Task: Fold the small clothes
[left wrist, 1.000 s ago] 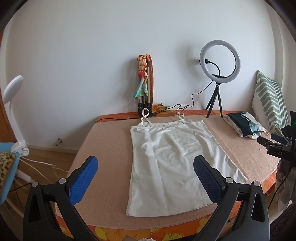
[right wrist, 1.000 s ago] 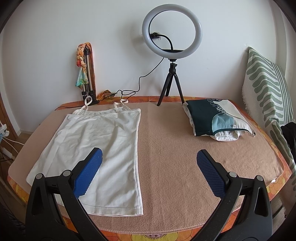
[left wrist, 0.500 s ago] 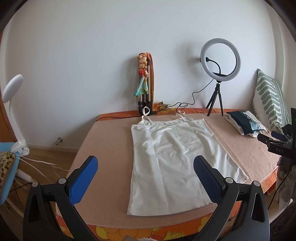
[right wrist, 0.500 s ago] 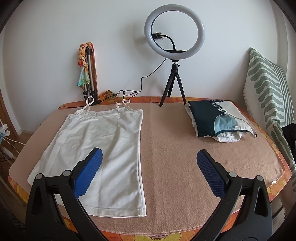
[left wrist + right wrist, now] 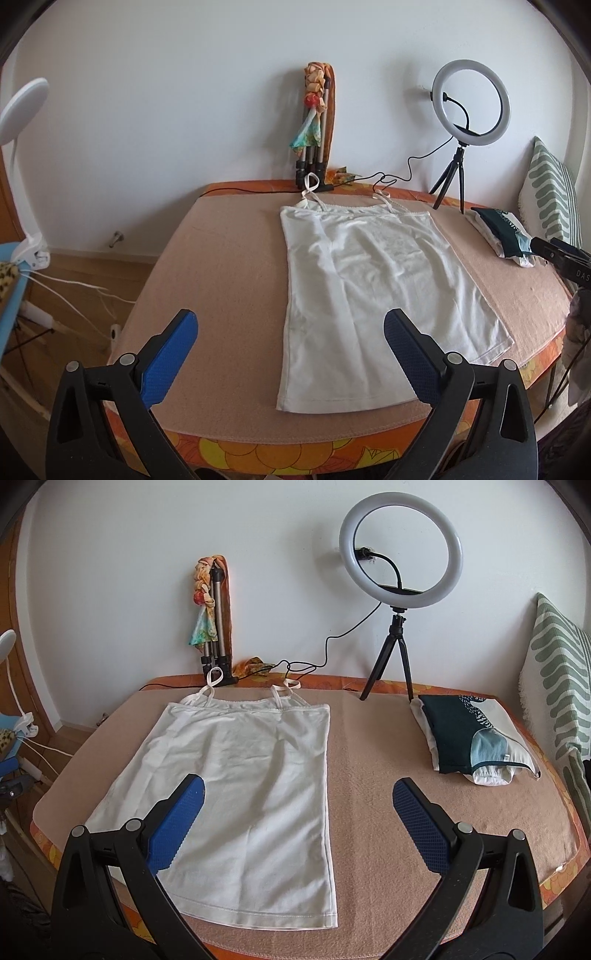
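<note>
The left gripper (image 5: 290,328) hovered with its blue-padded fingers spread wide, empty. A white cotton camisole (image 5: 236,775) lay flat on the tan blanket-covered table (image 5: 369,775), straps toward the wall. The right gripper (image 5: 297,795) likewise gaped empty above it. Folded dark-teal clothes (image 5: 465,734) rested well apart at the right.

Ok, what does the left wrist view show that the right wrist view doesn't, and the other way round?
Only the left wrist view shows the floor left of the table with the white cables, and the other gripper's black body at the right edge. Only the right wrist view shows the folded clothes pile in full and the bare mat between it and the white camisole. Both show the camisole lying flat and unfolded, the ring light and the striped pillow. The left gripper and right gripper are open and empty.
</note>
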